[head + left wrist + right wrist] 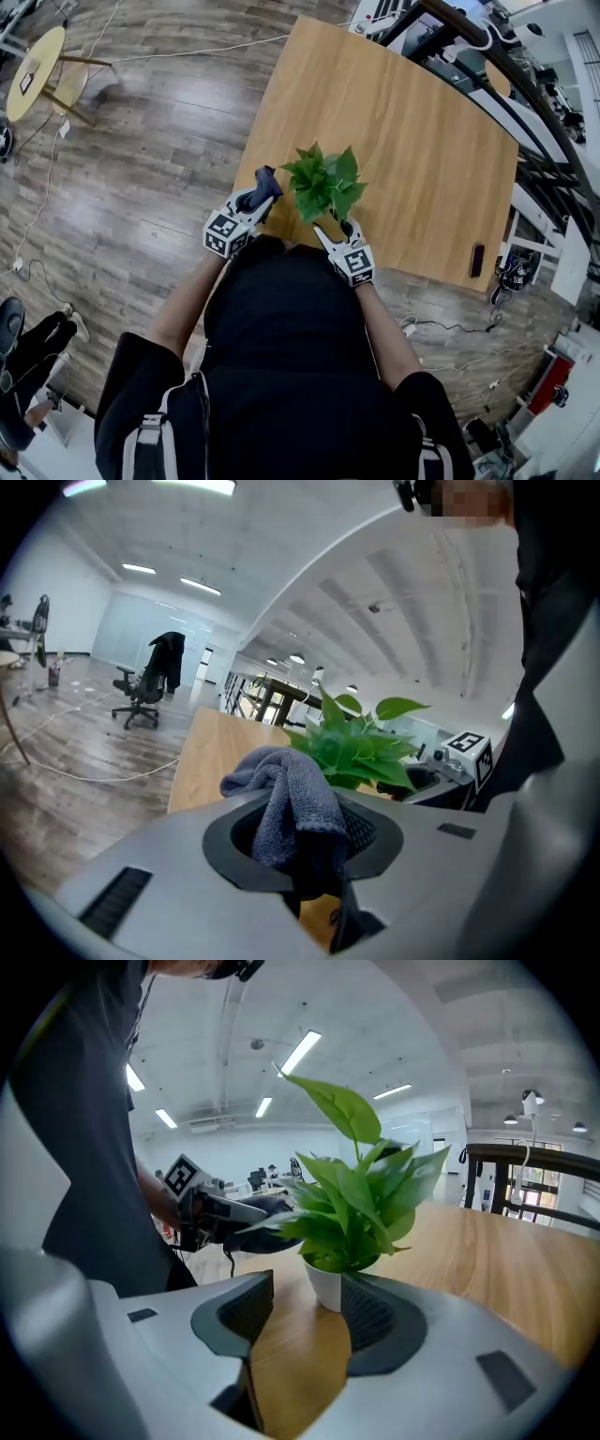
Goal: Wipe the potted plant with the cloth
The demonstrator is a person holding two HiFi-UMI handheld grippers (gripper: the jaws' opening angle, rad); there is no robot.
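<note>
Head view: potted plant [323, 183], leafy bright green, is standing near the table [422, 141] edge | Left gripper view: left gripper [305, 836] is clamping bunched grey cloth [286, 799] beside the plant | Right gripper view: right gripper [305, 1312] is gaping wide, white pot [325, 1282] sitting just ahead.

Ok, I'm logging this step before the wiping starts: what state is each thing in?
Left gripper: shut on the cloth.
Cloth: bunched between the left jaws.
Right gripper: open, nothing between its jaws.
Potted plant: upright on the table.
</note>
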